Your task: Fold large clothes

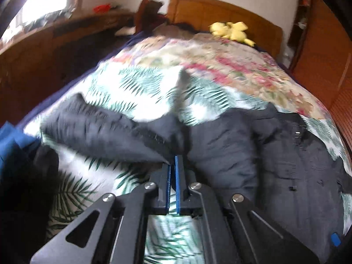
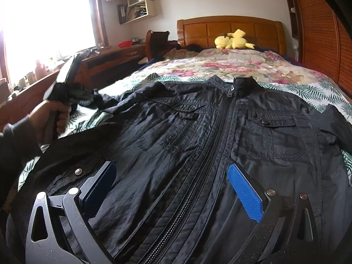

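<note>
A black zip-up jacket (image 2: 176, 121) lies front up on the bed, its collar toward the headboard. In the left wrist view my left gripper (image 1: 173, 161) is shut on the end of the jacket's sleeve (image 1: 99, 127), which hangs raised above the leaf-print sheet (image 1: 140, 83). The right wrist view shows a person's hand (image 2: 50, 114) lifting that sleeve (image 2: 105, 101) at the left. My right gripper (image 2: 171, 167) is open over the jacket's lower front, one finger on each side of the zipper (image 2: 198, 176), with nothing pinched.
A yellow plush toy (image 2: 234, 40) lies by the wooden headboard (image 2: 228, 28) on a floral quilt (image 2: 220, 66). A wooden desk (image 2: 105, 59) and chair (image 2: 156, 40) stand left under the window. A slatted wardrobe (image 2: 319, 33) lines the right side.
</note>
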`<state>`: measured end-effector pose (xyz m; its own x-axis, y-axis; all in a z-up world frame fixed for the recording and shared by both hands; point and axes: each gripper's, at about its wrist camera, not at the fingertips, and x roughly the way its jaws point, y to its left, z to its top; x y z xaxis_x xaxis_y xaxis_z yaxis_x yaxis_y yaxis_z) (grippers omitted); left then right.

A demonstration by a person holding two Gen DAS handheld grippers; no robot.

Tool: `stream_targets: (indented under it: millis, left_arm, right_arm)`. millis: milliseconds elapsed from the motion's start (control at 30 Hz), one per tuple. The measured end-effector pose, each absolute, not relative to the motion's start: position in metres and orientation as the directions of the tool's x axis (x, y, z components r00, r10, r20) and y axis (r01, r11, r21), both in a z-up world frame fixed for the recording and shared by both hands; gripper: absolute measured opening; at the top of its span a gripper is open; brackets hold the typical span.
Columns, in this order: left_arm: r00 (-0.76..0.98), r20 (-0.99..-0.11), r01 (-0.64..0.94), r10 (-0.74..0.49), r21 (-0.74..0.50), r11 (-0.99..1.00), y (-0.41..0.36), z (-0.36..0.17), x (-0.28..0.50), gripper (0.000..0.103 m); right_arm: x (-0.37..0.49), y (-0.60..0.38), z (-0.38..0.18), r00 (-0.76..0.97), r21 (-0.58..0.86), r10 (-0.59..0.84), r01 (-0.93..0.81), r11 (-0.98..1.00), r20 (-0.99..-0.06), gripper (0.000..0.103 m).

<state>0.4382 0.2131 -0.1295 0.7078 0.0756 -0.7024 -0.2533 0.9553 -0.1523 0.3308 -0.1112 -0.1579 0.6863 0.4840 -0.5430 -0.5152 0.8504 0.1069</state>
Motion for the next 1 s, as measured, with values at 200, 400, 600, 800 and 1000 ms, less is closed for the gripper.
stream_targets:
  millis: [200, 400, 600, 800, 1000]
  left_arm:
    - [0.742, -0.670, -0.098, 0.010, -0.094, 0.991, 0.142, -0.078, 0.425, 0.000]
    - [0.726, -0.687, 0.014, -0.040, -0.044, 0.999, 0.086, -0.060, 0.401, 0.000]
    - [0.694, -0.720, 0.020, 0.007, 0.029, 0.999, 0.084, -0.077, 0.382, 0.002]
    - [0.696, -0.718, 0.026, -0.020, -0.003, 1.000, 0.098, -0.077, 0.352, 0.006]
    - [0.745, -0.667, 0.014, -0.016, -0.007, 1.000, 0.123, -0.056, 0.327, 0.021]
  right_arm:
    - [0.326, -0.116, -0.150, 0.697, 0.103, 0.484, -0.514, 0.852, -0.529, 0.103]
    - [0.323, -0.128, -0.137, 0.720, 0.070, 0.456, -0.497, 0.865, -0.524, 0.103]
    - [0.325, -0.139, -0.132, 0.747, 0.043, 0.427, -0.473, 0.880, -0.510, 0.103]
    - [0.328, -0.137, -0.139, 0.742, 0.031, 0.414, -0.471, 0.882, -0.528, 0.103]
    - [0.328, -0.134, -0.143, 0.742, 0.020, 0.407, -0.470, 0.882, -0.533, 0.103]
